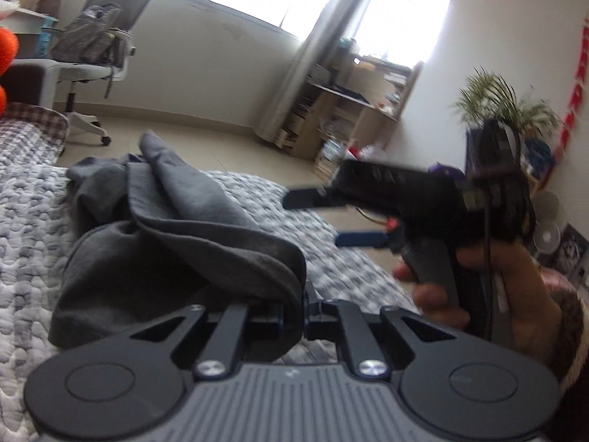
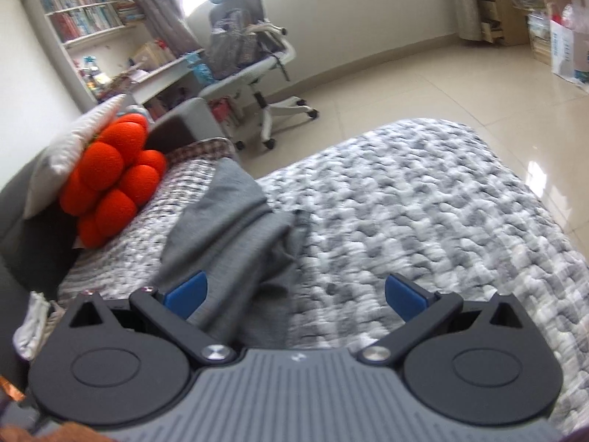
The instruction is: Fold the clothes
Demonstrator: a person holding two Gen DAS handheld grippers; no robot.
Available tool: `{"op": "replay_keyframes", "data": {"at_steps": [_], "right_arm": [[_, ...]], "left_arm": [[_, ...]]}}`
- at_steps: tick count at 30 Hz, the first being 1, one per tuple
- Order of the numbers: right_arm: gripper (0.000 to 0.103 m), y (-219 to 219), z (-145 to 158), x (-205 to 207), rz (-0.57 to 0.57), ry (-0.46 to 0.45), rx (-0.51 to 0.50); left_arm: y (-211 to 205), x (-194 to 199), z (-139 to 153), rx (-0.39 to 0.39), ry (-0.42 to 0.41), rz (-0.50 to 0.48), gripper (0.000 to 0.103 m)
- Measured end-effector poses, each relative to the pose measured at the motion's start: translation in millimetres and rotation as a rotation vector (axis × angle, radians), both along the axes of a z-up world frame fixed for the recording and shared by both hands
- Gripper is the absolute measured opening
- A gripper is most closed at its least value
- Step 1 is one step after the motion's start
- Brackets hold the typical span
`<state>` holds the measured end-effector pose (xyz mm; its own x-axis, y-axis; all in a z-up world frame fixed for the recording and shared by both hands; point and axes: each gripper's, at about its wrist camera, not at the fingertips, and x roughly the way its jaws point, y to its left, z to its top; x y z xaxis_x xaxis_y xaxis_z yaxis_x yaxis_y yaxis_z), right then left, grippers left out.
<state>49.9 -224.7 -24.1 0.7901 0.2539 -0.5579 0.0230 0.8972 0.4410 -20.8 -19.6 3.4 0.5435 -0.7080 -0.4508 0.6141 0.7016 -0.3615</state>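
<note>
A grey garment (image 1: pixel 176 243) lies bunched on the quilted grey-and-white bed cover (image 1: pixel 25 235). My left gripper (image 1: pixel 294 313) is shut on a folded edge of that garment, and the cloth drapes over its fingers and hides the pads. In the left wrist view my right gripper (image 1: pixel 324 217) hovers to the right above the bed, held by a hand (image 1: pixel 515 294), with its blue-padded fingers apart. In the right wrist view the right gripper (image 2: pixel 294 291) stands open over the cover (image 2: pixel 423 202). The garment (image 2: pixel 228 221) lies beside its left pad (image 2: pixel 187 291), with nothing pinched.
An orange ball-shaped cushion (image 2: pixel 110 180) and a pillow (image 2: pixel 77 140) rest at the head of the bed. A white office chair (image 2: pixel 254 73) with a bag stands on the tiled floor beyond. Wooden shelves (image 1: pixel 346 107) and a plant (image 1: pixel 500 103) line the far wall.
</note>
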Motion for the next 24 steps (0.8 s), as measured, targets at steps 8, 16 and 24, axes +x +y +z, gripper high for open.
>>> {"op": "replay_keyframes", "data": {"at_steps": [8,16,24], "right_arm": [[0.096,29,2,10,0.07,-0.017,-0.019],[0.088,54,6,21,0.103,-0.071,-0.072],[0.087,68,-3,34,0.114,-0.049,-0.106]], "left_arm": [[-8,-10,-14,0.12,0.023,-0.075,0.008],[4,1,-12,0.178,0.104,-0.1,0.049],[41,7,0,0.165,0.117,-0.01,0.073]]}}
